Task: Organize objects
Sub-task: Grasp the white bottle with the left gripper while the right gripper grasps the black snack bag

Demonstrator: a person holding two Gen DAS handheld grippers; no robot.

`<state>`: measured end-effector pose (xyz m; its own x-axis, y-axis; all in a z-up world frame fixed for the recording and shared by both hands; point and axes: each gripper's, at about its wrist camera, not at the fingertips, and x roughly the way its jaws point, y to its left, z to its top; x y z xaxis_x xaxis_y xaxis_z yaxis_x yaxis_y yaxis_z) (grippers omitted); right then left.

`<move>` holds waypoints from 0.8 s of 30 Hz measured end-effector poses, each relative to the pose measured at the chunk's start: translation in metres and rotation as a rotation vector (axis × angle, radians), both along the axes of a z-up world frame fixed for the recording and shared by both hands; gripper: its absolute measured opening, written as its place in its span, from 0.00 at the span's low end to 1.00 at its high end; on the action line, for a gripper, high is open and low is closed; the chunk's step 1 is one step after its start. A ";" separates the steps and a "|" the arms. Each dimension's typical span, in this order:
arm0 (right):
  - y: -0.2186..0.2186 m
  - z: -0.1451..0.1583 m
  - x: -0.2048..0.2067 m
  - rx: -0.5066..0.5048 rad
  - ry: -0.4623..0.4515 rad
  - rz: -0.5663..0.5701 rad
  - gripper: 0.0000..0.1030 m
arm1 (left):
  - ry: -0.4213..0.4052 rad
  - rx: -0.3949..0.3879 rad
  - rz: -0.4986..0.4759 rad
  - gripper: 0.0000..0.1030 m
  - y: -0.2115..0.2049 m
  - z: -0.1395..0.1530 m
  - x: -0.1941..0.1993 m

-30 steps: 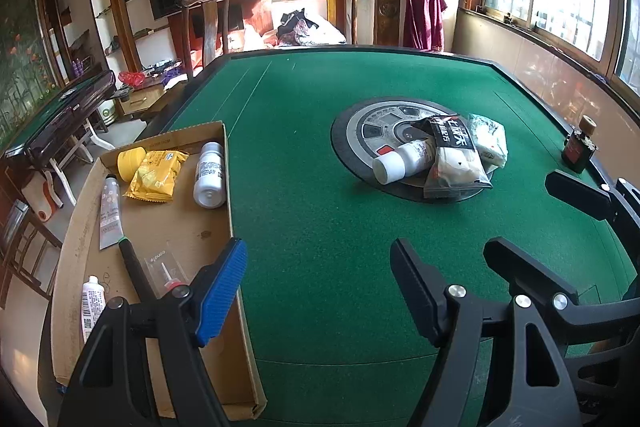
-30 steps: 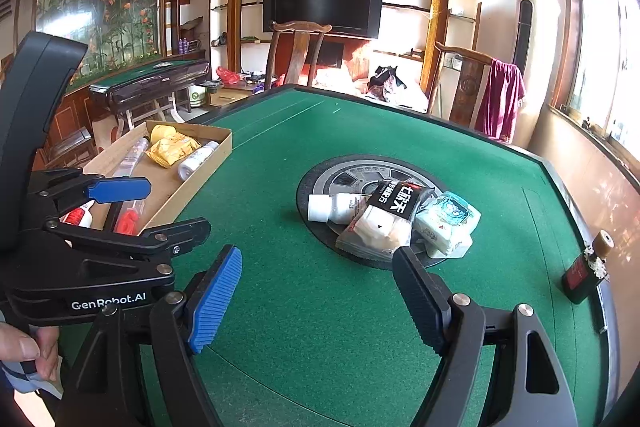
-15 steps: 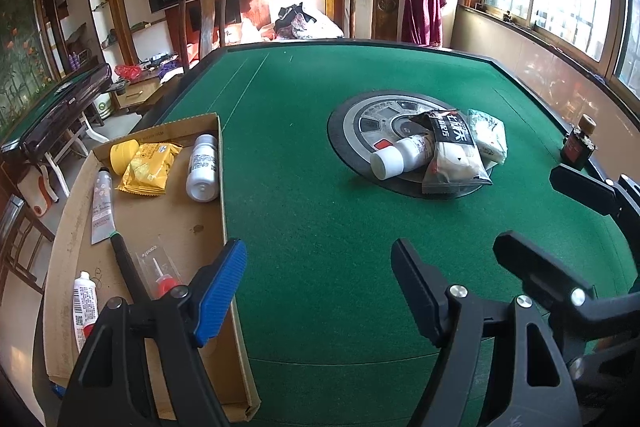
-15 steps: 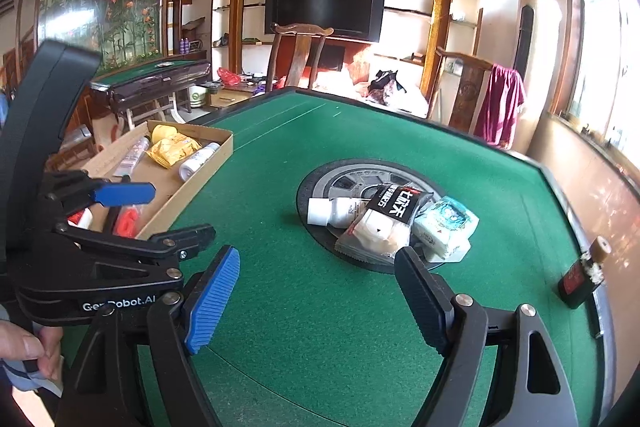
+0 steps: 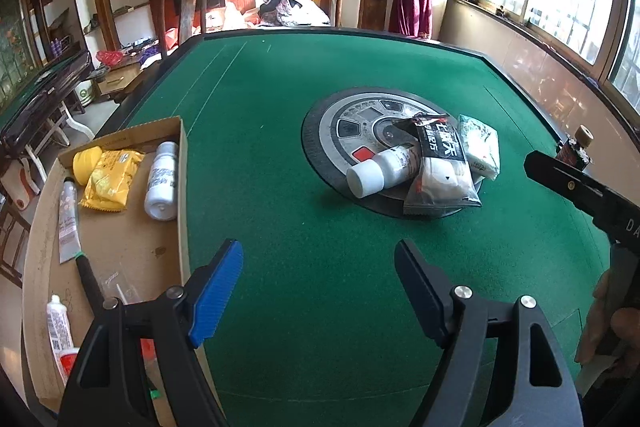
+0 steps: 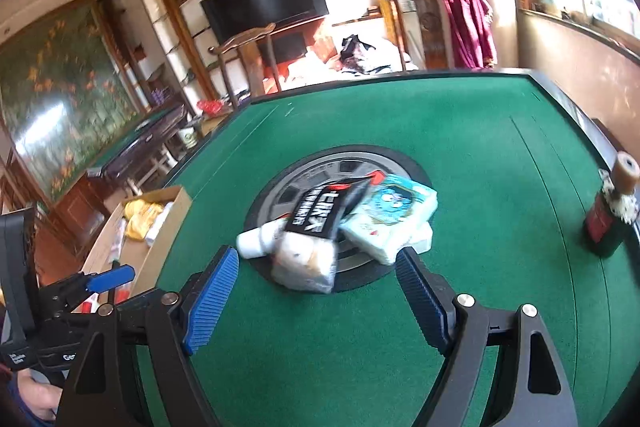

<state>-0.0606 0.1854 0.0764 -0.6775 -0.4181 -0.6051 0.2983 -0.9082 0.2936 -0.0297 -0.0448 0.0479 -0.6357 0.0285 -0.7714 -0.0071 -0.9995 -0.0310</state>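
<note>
A round black-and-silver disc in the middle of the green table carries a pile. In it are a white bottle on its side, a black-and-white snack bag and a pale tissue pack. My right gripper is open and tilted. Its tips sit just short of the snack bag, with the tissue pack behind it. My left gripper hangs open over bare felt beside the cardboard box, with nothing between its fingers.
The box holds a yellow packet, a white bottle, a tube and small glue bottles. A dark corked bottle stands near the table's right edge. Wooden chairs and a second table stand beyond the far and left edges.
My right gripper has moved close to the pile on the disc and rolled, so its view tilts. My left gripper has moved slightly forward along the box. Both stay open.
</note>
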 end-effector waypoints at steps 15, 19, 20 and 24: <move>0.038 0.003 -0.003 -0.183 -0.044 -0.063 0.85 | -0.121 -0.086 -0.179 0.75 0.038 -0.024 -0.106; 0.037 0.004 -0.002 -0.183 -0.045 -0.056 0.86 | -0.128 -0.114 -0.231 0.75 0.049 -0.028 -0.114; 0.038 0.003 -0.003 -0.184 -0.046 -0.057 0.86 | -0.129 -0.126 -0.235 0.75 0.053 -0.030 -0.117; 0.039 0.001 -0.004 -0.178 -0.053 -0.071 0.86 | -0.141 -0.142 -0.248 0.59 0.068 -0.034 -0.131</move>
<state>-0.0645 0.2241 0.0773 -0.6781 -0.4737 -0.5619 0.2150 -0.8590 0.4647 -0.1606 0.0230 0.0138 -0.5094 0.0548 -0.8588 -0.2568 -0.9622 0.0909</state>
